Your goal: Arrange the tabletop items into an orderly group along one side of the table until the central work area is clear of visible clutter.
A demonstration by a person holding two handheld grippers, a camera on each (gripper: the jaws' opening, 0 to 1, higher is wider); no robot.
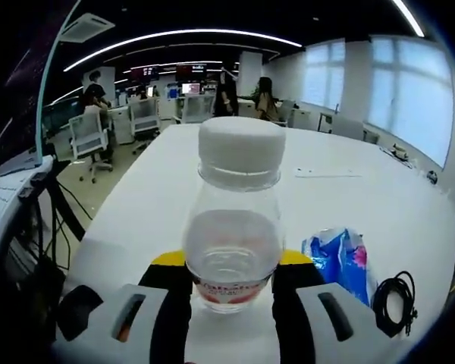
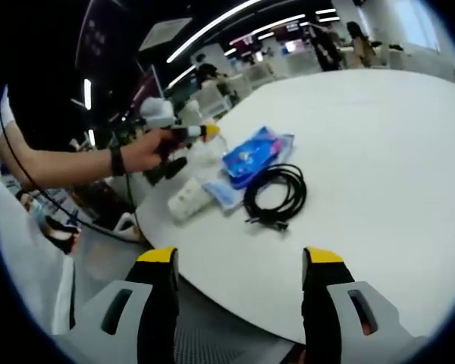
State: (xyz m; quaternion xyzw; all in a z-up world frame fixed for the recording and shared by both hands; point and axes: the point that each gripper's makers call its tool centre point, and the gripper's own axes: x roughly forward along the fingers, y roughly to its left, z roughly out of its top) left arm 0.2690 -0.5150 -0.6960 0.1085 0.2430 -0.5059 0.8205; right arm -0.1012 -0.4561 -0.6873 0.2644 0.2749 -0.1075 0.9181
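Nearest the lens in the left gripper view, the left hand-held gripper (image 1: 231,292) had its two black, yellow-tipped jaws closed against the lower body of a clear plastic bottle with a white screw cap and a red-printed label (image 1: 232,227), which stood upright between them with its base at the surface of the white round table (image 1: 379,197). Just beside it to the right lay a blue and white plastic packet (image 1: 338,262), and beyond that, at the table's edge, a coiled black cable (image 1: 396,297). In the right gripper view, the right hand-held gripper (image 2: 241,265) hung with its jaws spread wide and nothing between them, off the table's near edge. Farther along that edge the same cable (image 2: 277,193), the blue packet (image 2: 250,155) and a white oblong object (image 2: 188,199) lay close together, and the person's hand (image 2: 148,150) held the left hand-held gripper (image 2: 201,134) above them. The group appeared largely formed at this side, the wide middle of the table lying bare. To finish the step well, the bottle would best be lowered upright, just beside the packet and not on it, and the jaws opened only once its base was firmly seated. Office chairs (image 1: 87,136) and seated people stood far beyond.
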